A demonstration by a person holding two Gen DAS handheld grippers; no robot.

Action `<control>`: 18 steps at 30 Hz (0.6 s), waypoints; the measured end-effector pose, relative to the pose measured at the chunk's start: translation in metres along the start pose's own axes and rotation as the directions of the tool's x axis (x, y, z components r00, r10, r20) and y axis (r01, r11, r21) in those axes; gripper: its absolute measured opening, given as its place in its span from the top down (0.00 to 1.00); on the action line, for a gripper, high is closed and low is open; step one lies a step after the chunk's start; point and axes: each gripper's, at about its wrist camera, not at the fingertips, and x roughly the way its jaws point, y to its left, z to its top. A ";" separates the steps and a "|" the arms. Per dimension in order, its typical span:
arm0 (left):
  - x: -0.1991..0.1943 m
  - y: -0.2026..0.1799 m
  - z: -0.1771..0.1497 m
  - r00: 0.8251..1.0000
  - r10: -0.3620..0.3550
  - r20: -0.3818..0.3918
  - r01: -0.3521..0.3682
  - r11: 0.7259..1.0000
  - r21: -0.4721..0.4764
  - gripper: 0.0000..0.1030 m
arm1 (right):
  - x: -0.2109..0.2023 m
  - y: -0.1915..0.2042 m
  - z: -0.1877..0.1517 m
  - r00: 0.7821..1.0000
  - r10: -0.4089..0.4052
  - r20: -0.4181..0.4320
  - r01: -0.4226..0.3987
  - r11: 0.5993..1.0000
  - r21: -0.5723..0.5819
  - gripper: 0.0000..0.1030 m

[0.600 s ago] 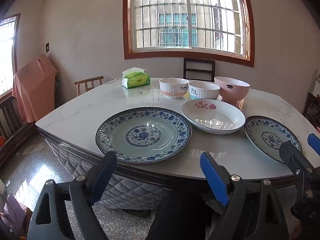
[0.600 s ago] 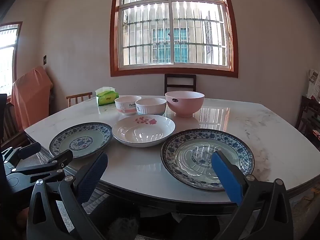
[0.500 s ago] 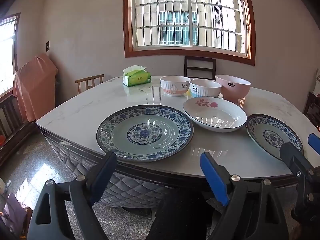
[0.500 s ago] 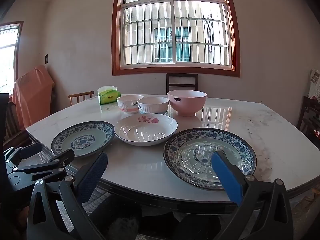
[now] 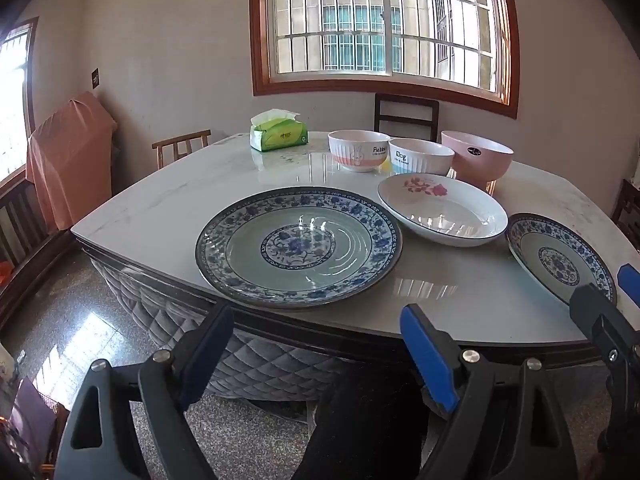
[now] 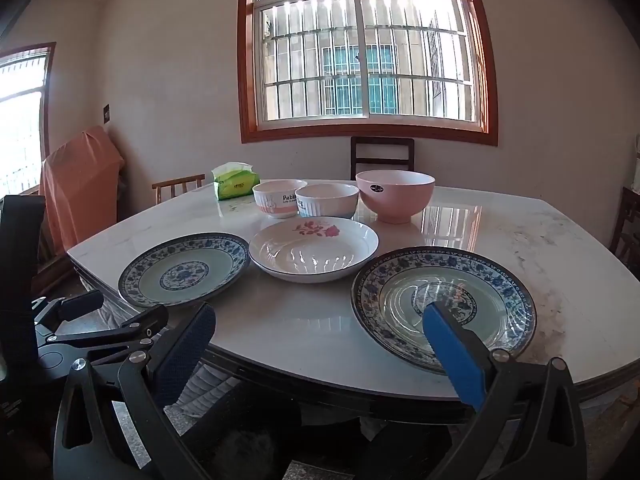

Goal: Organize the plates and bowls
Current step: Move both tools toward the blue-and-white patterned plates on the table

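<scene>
Two blue-patterned plates lie near the front edge of the marble table (image 5: pixel 180 200): the left plate (image 5: pixel 298 246) (image 6: pixel 184 270) and the right plate (image 5: pixel 560 258) (image 6: pixel 442 304). Between them sits a white dish with pink flowers (image 5: pixel 442 210) (image 6: pixel 314 250). Behind it stand a rabbit bowl (image 5: pixel 359 151), a dog bowl (image 5: pixel 420 157) and a larger pink bowl (image 5: pixel 476 156). My left gripper (image 5: pixel 316 314) hangs open just short of the left plate. In front of the right plate, my right gripper (image 6: pixel 318 312) is open too. Neither holds anything.
A green tissue pack (image 5: pixel 279 132) sits at the table's far left. A dark chair (image 5: pixel 406 114) stands behind the table and a light wooden chair (image 5: pixel 182 150) at its left. An orange-covered object (image 5: pixel 68 160) is by the left wall. Polished floor lies below the front edge.
The left gripper has crept slightly closer to the table, so the left plate looks a little larger and higher. The right view barely shifted. Both grippers stayed open.
</scene>
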 end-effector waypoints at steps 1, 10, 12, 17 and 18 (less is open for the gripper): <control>0.001 0.000 -0.001 1.000 0.003 -0.001 -0.003 1.000 0.001 0.15 | 0.001 0.001 0.000 1.000 0.006 -0.004 -0.006 1.000 0.001 0.00; 0.007 0.018 0.008 0.999 -0.001 -0.042 0.001 1.000 0.000 0.15 | 0.022 0.005 0.013 0.981 0.152 -0.117 -0.146 0.987 0.062 0.00; 0.010 0.028 0.014 0.999 -0.001 -0.054 0.000 1.000 -0.007 0.15 | 0.031 0.007 0.020 0.971 0.187 -0.150 -0.176 0.981 0.087 0.00; 0.030 0.067 0.035 0.990 -0.014 -0.138 0.002 0.996 -0.091 0.15 | 0.065 0.019 0.033 0.918 0.285 -0.277 -0.249 0.955 0.161 0.20; 0.034 0.075 0.039 0.989 -0.012 -0.149 -0.005 0.994 -0.108 0.15 | 0.073 0.022 0.034 0.906 0.302 -0.298 -0.259 0.950 0.176 0.24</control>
